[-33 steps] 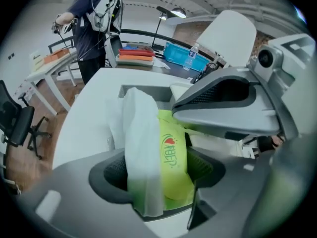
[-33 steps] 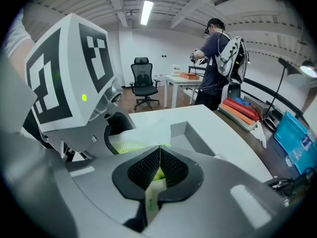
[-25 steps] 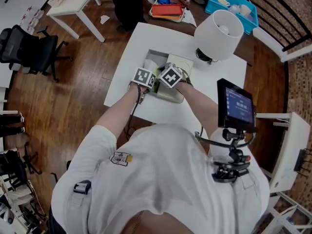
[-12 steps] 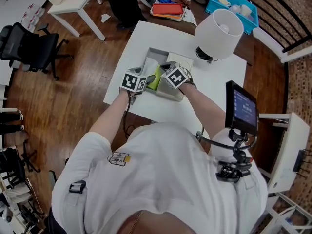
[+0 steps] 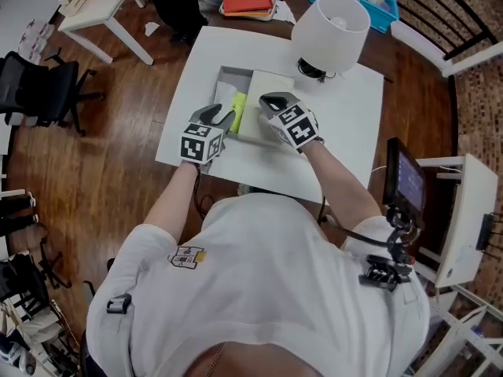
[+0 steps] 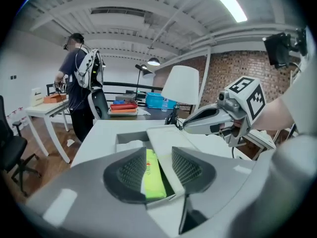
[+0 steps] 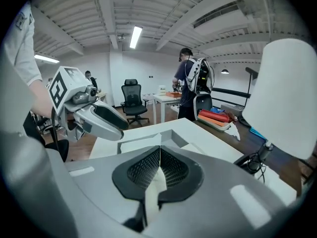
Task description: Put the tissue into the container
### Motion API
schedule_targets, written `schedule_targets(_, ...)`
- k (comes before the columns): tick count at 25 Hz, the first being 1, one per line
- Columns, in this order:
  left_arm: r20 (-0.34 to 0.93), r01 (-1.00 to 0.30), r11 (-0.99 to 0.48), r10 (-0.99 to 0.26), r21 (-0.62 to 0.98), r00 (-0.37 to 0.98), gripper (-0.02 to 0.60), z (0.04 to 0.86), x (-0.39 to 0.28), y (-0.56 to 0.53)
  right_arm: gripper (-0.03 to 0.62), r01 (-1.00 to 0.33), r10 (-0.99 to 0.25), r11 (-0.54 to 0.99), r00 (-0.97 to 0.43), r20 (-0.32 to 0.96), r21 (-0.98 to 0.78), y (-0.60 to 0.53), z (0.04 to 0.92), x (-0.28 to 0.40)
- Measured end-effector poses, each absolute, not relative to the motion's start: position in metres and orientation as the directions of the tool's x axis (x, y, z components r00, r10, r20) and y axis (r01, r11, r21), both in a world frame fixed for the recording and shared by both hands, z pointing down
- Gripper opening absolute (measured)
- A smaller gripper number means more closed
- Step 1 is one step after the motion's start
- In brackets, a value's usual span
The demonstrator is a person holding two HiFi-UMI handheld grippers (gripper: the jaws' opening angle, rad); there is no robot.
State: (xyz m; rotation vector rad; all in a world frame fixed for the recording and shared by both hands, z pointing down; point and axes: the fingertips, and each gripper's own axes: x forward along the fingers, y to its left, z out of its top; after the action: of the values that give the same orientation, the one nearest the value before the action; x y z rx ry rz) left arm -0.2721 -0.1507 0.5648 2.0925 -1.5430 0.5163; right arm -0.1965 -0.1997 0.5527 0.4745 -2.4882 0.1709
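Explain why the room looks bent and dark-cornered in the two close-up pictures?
Left gripper view: a fisheye lens bows the ceiling beams, darkens the corners, and the ceiling light glares. Right gripper view: same bending; the lampshade looms oversized. Head view: sharper, the table keeps straight edges.

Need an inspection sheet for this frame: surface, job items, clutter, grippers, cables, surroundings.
Surface: white table on a wood floor.
Job's things: container open, lid over its right part; yellow-green tissue pack and white tissue inside.
Clutter: white-shaded lamp at the far edge.
Grippers: left gripper closing, pack between the jaws, pads not yet pressing; right gripper shut on what looks like the lid's thin edge.
Cables: black cord by the lamp base.
Surroundings: office chair, red tray, person at a side table.
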Motion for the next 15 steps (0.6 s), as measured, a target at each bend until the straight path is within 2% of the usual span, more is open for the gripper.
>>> schedule_targets(3,0.534,-0.946,-0.285,-0.782,0.152,0.321,0.051,0.558,-0.244,-0.138,0.000,-0.412,-0.331,0.911,-0.758,0.563,-0.020,-0.182,0.546,-0.162)
schedule_targets(5,0.525,-0.936,-0.323,-0.777,0.142,0.348,0.000,0.557,-0.224,-0.129,0.000,-0.437,-0.346,0.899,-0.753,0.560,-0.031,-0.169,0.547,-0.140)
schedule_targets(15,0.609,-0.833,-0.524,-0.606,0.179,0.512,0.000,0.613,-0.128,-0.062,0.000,-0.544,-0.357,0.830,-0.690,0.630,-0.125,-0.095,0.603,-0.043)
